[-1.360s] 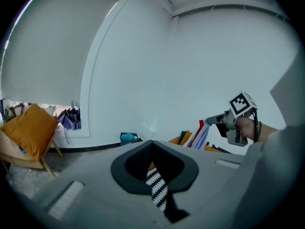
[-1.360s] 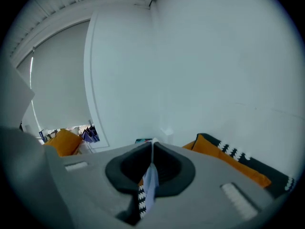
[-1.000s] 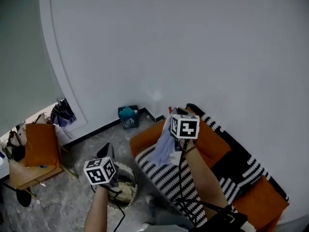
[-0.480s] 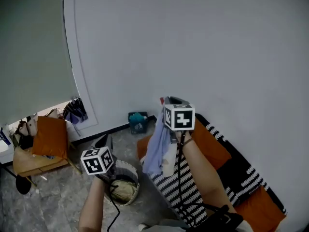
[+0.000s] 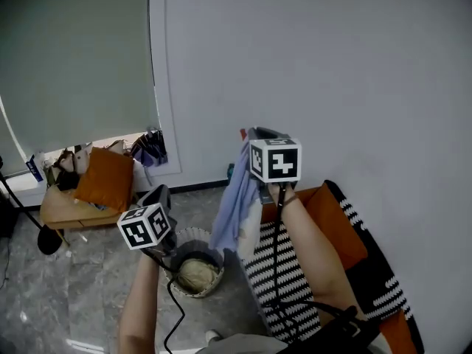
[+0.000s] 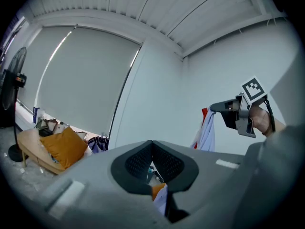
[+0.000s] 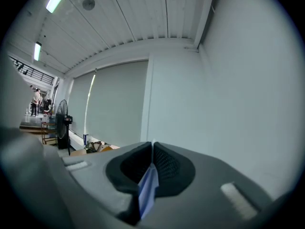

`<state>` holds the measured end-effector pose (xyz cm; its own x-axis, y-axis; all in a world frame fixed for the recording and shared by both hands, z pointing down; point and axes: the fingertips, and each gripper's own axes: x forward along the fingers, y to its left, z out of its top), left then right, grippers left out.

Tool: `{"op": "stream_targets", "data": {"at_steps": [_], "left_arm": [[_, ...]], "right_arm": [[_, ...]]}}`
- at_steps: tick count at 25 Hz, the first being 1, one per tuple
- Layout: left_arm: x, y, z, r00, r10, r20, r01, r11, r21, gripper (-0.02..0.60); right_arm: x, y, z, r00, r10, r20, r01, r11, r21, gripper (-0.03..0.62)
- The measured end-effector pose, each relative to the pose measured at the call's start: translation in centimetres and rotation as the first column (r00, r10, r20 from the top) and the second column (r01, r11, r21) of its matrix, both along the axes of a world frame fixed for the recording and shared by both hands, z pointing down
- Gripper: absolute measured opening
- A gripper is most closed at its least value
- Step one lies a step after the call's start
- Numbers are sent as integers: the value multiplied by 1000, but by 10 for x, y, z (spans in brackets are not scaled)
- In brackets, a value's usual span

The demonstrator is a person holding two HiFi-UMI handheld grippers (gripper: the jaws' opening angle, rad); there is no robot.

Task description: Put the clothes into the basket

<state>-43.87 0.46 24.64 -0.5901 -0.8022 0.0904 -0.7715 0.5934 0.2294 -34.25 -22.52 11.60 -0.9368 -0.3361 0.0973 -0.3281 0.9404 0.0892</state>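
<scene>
Right hand-held gripper (image 7: pixel 152 149) is pinching a light blue garment (image 5: pixel 231 206) by one edge, so it dangles high above the basket (image 5: pixel 193 232), a bit to the basket's right. Left hand-held gripper (image 6: pixel 152 148) is pressed together with nothing in it, up over the basket's left rim. There's some beige cloth (image 5: pixel 198 275) inside the basket.

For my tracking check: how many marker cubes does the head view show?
2: one marker cube at lower left, near the basket; the other higher, beside the hanging blue garment. None seems hidden.
</scene>
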Motion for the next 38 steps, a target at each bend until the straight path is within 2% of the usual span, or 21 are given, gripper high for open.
{"op": "stream_targets", "data": {"at_steps": [8,14,19,25,30,35,38], "left_arm": [[-18,70,-10,991,-133,23,133,991,-13,-6],[-34,129,0,973,-232,-14,232,973,-14,-6],[-41,156,7,961,-275,-22,274,961,-24,-6],[-45,172,41,952,-302,-49,298,952,-74,-6],[-51,180,85,940,-324,-110,310,943,-124,-6],[-52,181,138,929,-333,-160,305,935,-179,-6],[-51,180,174,918,-329,-222,288,937,-198,-6]], "right_arm": [[-49,66,-18,988,-154,31,153,988,14,15],[-83,104,-13,975,-222,22,223,975,-6,15],[-103,128,1,963,-271,11,271,962,-34,15],[-126,159,56,939,-338,-61,332,939,-93,15],[-143,177,109,915,-383,-125,367,921,-130,15],[-155,178,177,903,-382,-196,355,921,-159,15],[-161,180,225,888,-381,-260,340,921,-189,15]]}}
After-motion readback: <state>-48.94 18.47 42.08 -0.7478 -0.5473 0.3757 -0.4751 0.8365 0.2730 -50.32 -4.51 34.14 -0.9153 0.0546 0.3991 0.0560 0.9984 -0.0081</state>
